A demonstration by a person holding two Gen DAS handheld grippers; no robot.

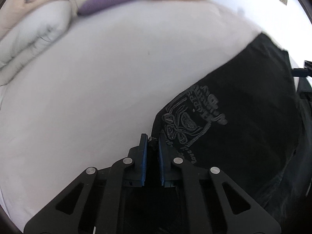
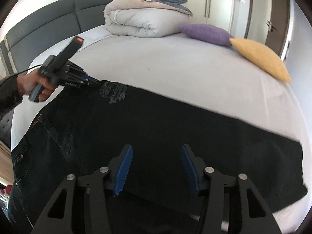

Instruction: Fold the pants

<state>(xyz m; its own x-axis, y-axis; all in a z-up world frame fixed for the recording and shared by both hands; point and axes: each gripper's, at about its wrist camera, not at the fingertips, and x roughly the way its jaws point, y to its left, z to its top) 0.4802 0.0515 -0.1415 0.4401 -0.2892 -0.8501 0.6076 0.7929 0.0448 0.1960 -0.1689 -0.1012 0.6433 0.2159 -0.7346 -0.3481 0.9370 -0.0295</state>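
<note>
the pants (image 2: 156,136) are black and lie flat across the white bed sheet (image 2: 175,68), running from the lower left of the right wrist view to the right edge. all places below are given relative to the pants.

left gripper (image 1: 152,142): jaws closed to a narrow gap, blue pads pinching a small fold of black fabric at the pants' edge, just beside the grey embroidered emblem (image 1: 187,124). in the right wrist view the same gripper (image 2: 91,81) sits at the far edge of the pants, touching the cloth next to the emblem, and a hand (image 2: 33,87) in a dark sleeve grips its handle.

right gripper (image 2: 156,167): jaws about half open, blue pads apart, positioned over the near side of the pants. black fabric shows between and beyond the fingers; the pads do not press on it. whether the fingertips touch the cloth cannot be told.

beyond the far edge of the pants, on the sheet: a folded duvet (image 2: 140,19), a purple cushion (image 2: 206,33) and a yellow cushion (image 2: 261,58), the two cushions touching each other. all three lie well apart from the pants. a dark padded headboard (image 2: 48,19) stands behind the duvet, to its left.
</note>
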